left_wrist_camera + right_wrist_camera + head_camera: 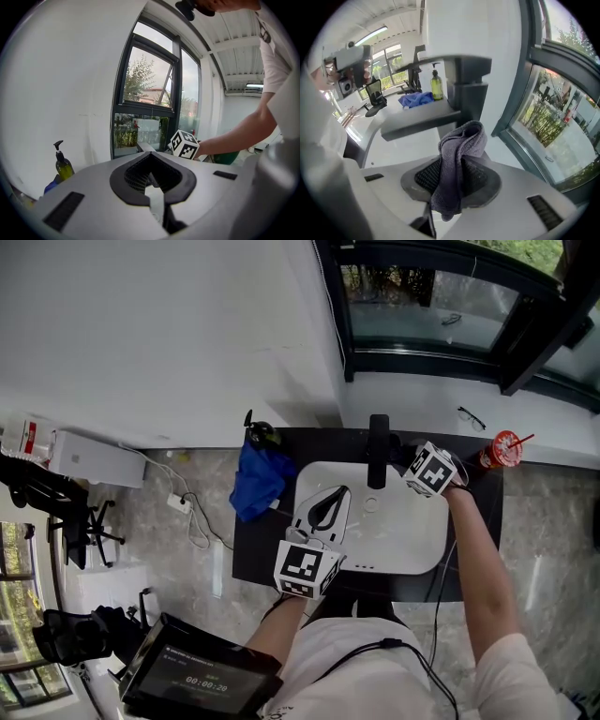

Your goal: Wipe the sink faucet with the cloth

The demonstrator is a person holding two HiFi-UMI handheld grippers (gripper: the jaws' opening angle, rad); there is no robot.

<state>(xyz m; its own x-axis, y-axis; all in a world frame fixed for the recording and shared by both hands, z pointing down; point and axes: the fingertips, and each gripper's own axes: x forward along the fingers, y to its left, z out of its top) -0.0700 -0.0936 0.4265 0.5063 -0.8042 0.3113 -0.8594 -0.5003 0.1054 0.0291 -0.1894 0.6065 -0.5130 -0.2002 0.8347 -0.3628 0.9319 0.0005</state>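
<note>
Right gripper (452, 183): your fingers are clenched on a bunched grey-purple terry cloth (461, 152). One fold stands up past the pads and a tail hangs below them. The gripper is tilted downward. The cloth sits just in front of the upright column of the dark grey, square-edged sink faucet (468, 91); whether it touches can't be told. The flat spout runs out over the white rounded sink basin (412, 545).

Left gripper (152, 185): your jaws are slightly parted with nothing between them, only white basin showing through the gap. It hovers over the basin's left side, well apart from the faucet.

On the dark countertop (251, 554), left of the basin, lies a crumpled blue cloth (258, 479). A yellow-green soap bottle with a black pump (63, 166) stands just behind it.
</note>
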